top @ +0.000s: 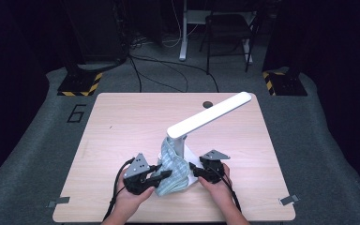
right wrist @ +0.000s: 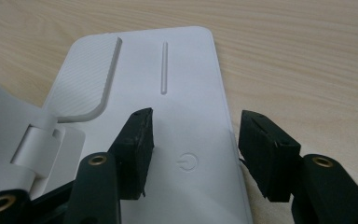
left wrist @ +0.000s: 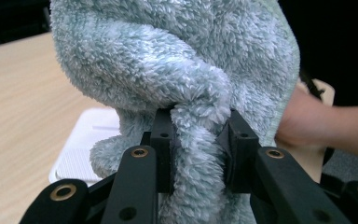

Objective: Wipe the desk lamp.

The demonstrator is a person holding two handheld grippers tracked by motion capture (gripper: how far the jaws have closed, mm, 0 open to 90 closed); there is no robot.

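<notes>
In the high view, a white desk lamp (top: pixel 201 123) stood near the middle of the wooden surface (top: pixel 122 122), its long head slanting up and away from the person. A pale teal cloth (top: pixel 172 171) was draped against the lamp's upright and hung down over the lamp's base on the person's side. The left gripper (top: pixel 161 174) sat just left of the lamp's base with the cloth at its fingers, and the right gripper (top: pixel 198 172) sat just right of that base, each held in a hand.

In the left gripper view, the fingers (left wrist: pixel 162 135) pinched a twisted fold of the fluffy cloth (left wrist: pixel 177 60), which bulged above them; the lamp's white base (left wrist: pixel 81 154) lay on the surface beneath the cloth, and the person's other hand (left wrist: pixel 317 126) showed beyond it.

In the right gripper view, the fingers (right wrist: pixel 135 144) stood spread, one over the lamp's base (right wrist: pixel 186 93) and one beside its edge, with the power symbol (right wrist: pixel 187 162) between them. Whether they touched the base I could not tell.
</notes>
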